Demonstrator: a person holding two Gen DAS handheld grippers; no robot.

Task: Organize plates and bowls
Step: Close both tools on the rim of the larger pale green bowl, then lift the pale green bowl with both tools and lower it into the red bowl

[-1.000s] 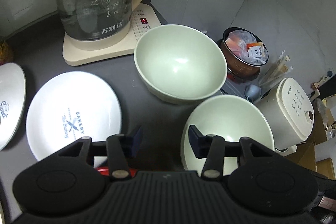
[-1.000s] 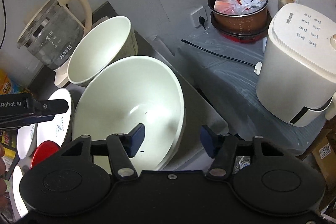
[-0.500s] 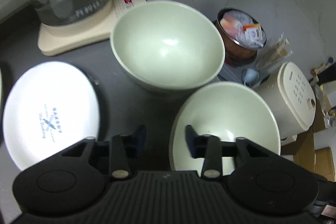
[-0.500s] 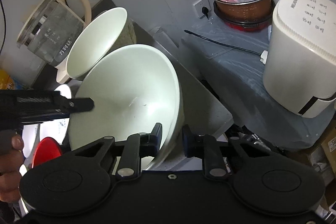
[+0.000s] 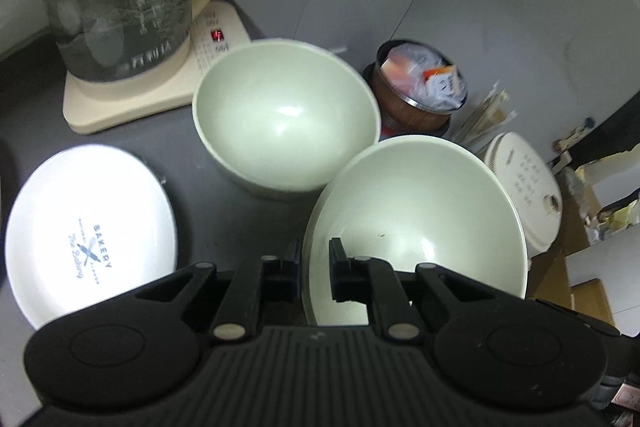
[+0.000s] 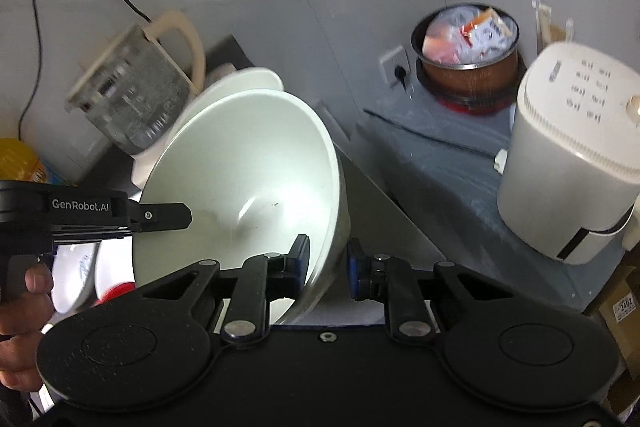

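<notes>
Change since earlier frame: both your tongs, wide apart a second ago, had drawn in on opposite sides of the near bowl's rim, and the bowl had tipped up.
Left tongs [image 5: 315,269]: jaws were closing, almost together, with the near bowl's left rim between the pads.
Right tongs [image 6: 328,263]: nearly closed, clamped on the same bowl's right rim, one pad inside, one outside.
Near bowl [image 5: 420,227]: pale green, tilted, held between your two tongs at the desk's edge.
Far bowl [image 5: 286,119]: same colour, upright on the dark desk [image 5: 188,155], just behind the near bowl; whether they touched could not be told.
Plate [image 5: 88,239]: white, printed "BAKERY", flat on the desk left of the bowls.
Kettle [image 5: 116,3]: glass, on a cream base behind the plate, blurred.
Your hand [image 6: 24,307]: gripped the left tongs' handle.
Rice cooker [image 6: 576,163]: white, on a lower surface to the right.
</notes>
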